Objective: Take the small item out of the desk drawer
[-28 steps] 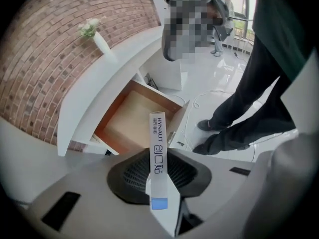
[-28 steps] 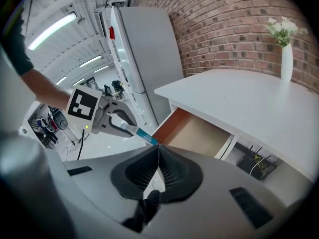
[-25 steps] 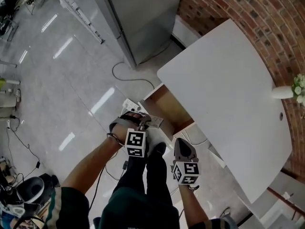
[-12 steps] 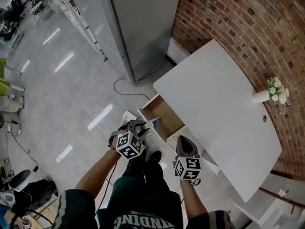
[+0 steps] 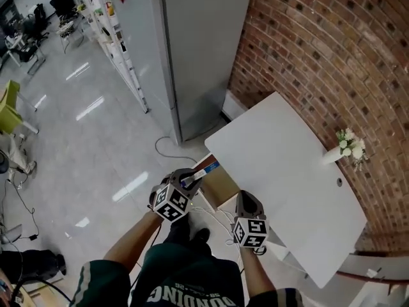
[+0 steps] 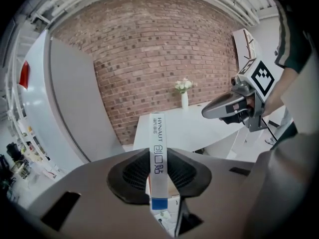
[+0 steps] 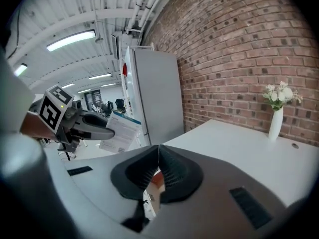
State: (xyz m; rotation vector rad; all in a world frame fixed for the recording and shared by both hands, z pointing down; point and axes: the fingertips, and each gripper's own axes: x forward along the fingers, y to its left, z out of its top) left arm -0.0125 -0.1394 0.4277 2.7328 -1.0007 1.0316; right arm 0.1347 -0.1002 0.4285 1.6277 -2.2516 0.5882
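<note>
A small flat white box (image 6: pixel 157 153) with a blue band and printed lettering stands edge-on between the pads of my left gripper (image 6: pixel 158 171), which is shut on it. In the head view the box (image 5: pixel 206 170) sticks out of the left gripper (image 5: pixel 192 179) above the open drawer (image 5: pixel 220 185), beside the white desk's (image 5: pixel 287 171) near corner. My right gripper (image 5: pixel 246 198) hovers to the right over the drawer front. In the right gripper view its pads (image 7: pixel 158 171) meet with nothing between them, and the box (image 7: pixel 119 132) shows broadside at the left.
A tall grey cabinet (image 5: pixel 192 56) stands against the brick wall behind the desk. A white vase of flowers (image 5: pixel 345 147) sits at the desk's far edge. A cable (image 5: pixel 167 149) lies on the glossy floor. My legs are directly below the grippers.
Both grippers have risen from low by the drawer to desk height. The left one has rolled, and the box now shows plainly in its jaws. The head view has tilted up.
</note>
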